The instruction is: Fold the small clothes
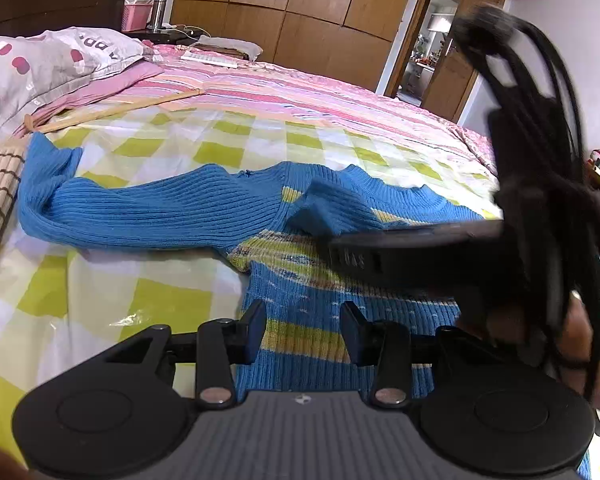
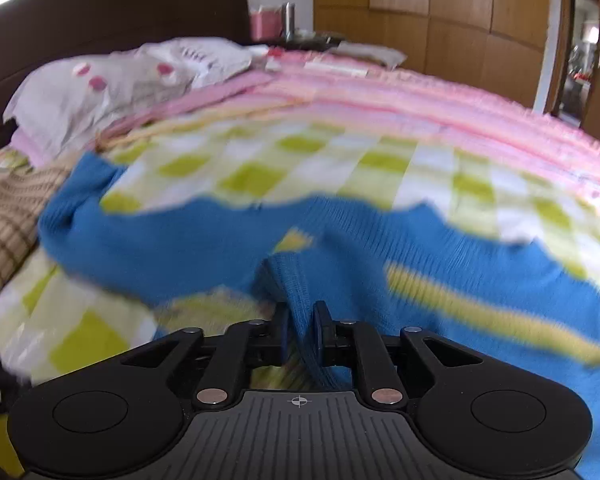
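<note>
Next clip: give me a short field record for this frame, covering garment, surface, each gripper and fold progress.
garment: blue knit sweater with yellow stripes, lying on the bed
surface: green-checked cloth over a pink striped bedspread
left gripper: open, above the sweater body, holding nothing
right gripper: fingers closed on a blue sleeve
fold progress: one sleeve lies stretched out, unfolded

Both views sit low and close over the bed (image 1: 340, 92), facing its far side and the wardrobe (image 1: 300, 0). The left wrist view looks from the sweater's (image 1: 172, 208) lower body; the right wrist view is nearer its shoulder. The 2 views share sweater, checked cover (image 2: 260, 168) and pillow (image 2: 120, 80).
</note>
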A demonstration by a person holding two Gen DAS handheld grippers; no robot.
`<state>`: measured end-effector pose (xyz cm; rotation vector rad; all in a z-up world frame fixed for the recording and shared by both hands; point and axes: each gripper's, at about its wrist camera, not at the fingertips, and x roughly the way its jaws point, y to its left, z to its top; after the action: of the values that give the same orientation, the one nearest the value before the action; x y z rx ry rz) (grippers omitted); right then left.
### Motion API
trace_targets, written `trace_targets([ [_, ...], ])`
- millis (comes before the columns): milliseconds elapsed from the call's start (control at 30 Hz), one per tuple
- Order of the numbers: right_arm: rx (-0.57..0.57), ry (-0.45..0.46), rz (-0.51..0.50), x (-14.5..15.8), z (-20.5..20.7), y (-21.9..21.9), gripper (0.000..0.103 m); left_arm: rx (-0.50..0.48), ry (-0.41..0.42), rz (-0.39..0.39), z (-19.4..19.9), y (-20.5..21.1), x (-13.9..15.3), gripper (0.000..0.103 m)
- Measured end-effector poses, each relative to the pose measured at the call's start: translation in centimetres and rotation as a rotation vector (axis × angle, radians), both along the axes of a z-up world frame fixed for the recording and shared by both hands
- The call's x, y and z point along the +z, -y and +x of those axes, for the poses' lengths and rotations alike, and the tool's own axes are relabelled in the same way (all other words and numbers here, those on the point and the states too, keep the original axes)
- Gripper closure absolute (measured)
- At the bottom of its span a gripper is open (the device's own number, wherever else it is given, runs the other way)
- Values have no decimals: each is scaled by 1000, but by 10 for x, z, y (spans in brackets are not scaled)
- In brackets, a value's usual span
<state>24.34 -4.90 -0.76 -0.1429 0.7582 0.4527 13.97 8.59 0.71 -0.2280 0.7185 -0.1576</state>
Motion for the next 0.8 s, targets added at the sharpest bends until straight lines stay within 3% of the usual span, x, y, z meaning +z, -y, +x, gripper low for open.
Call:
trace_targets([
  [233, -54, 21, 108, 21, -18, 46, 85, 6, -5, 4, 2, 1, -4, 57],
  [367, -194, 52, 61, 18, -18, 83, 84, 9, -4, 11, 2, 3, -6, 57],
  [500, -327, -2, 17, -1, -8, 114, 82, 14, -9, 27, 4, 5, -9, 57],
  [667, -309, 37, 33, 6, -14, 106, 82, 23, -2, 38, 4, 4, -10, 57],
  [800, -175, 56, 68, 14, -18, 80, 82, 49, 10, 37, 5, -4, -6, 57],
])
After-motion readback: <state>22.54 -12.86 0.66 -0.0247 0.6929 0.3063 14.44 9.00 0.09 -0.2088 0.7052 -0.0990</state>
